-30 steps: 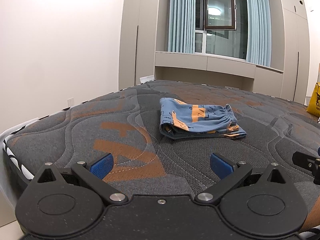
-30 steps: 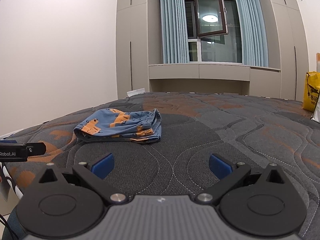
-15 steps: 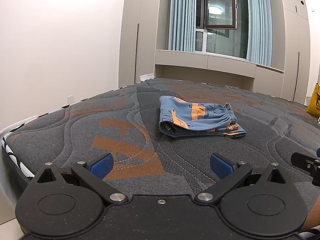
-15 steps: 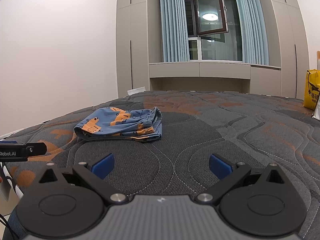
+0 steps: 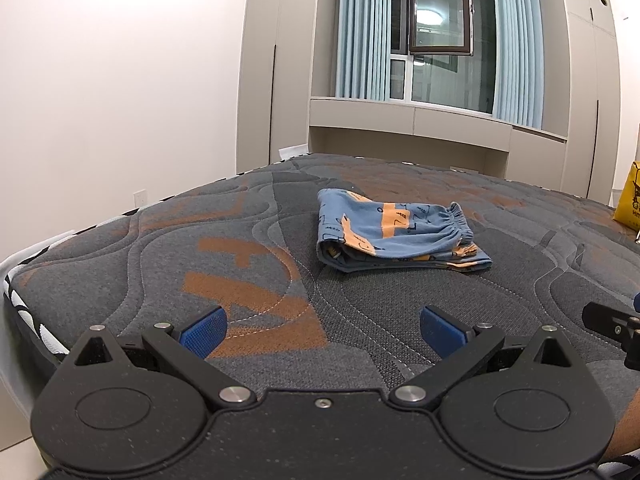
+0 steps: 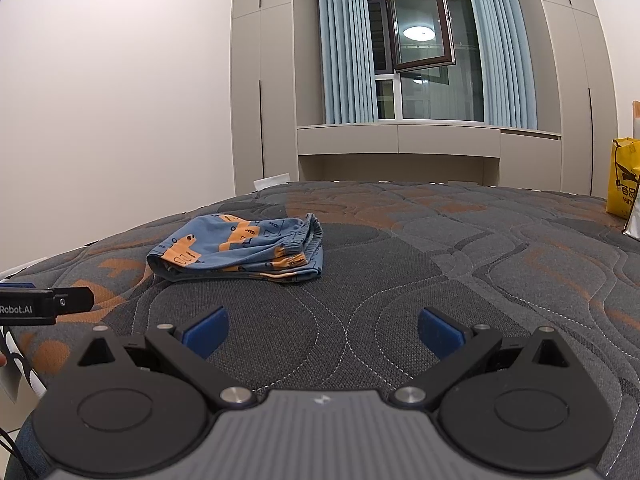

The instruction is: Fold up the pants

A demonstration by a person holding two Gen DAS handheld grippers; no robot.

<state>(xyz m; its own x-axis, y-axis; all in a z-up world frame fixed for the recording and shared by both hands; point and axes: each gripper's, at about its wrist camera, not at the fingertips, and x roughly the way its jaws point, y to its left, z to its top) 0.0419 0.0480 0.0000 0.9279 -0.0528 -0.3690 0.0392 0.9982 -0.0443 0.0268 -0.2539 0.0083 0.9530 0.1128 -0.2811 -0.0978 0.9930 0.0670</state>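
CHANGE: little over the last second, both views only drift slightly | PANTS: small blue cotton pants with orange print (image 5: pixel 394 236), folded into a compact stack, lie on the grey-and-orange quilted mattress (image 5: pixel 248 292), well ahead of both tools | LEFT: left gripper (image 5: pixel 322 328) spread, empty | RIGHT: right gripper (image 6: pixel 320 326) spread, empty | READ: fold looks finished, hands backed off.

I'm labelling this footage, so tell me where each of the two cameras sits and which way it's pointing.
Left wrist: on the left tongs, low over the mattress, facing the window; its own open blue pads show, the pants ahead, slightly right.
Right wrist: on the right tongs, same heading; open pads show, pants ahead-left.
Shared: folded pants, mattress, window, yellow bag; each sees the other tongs at its edge.
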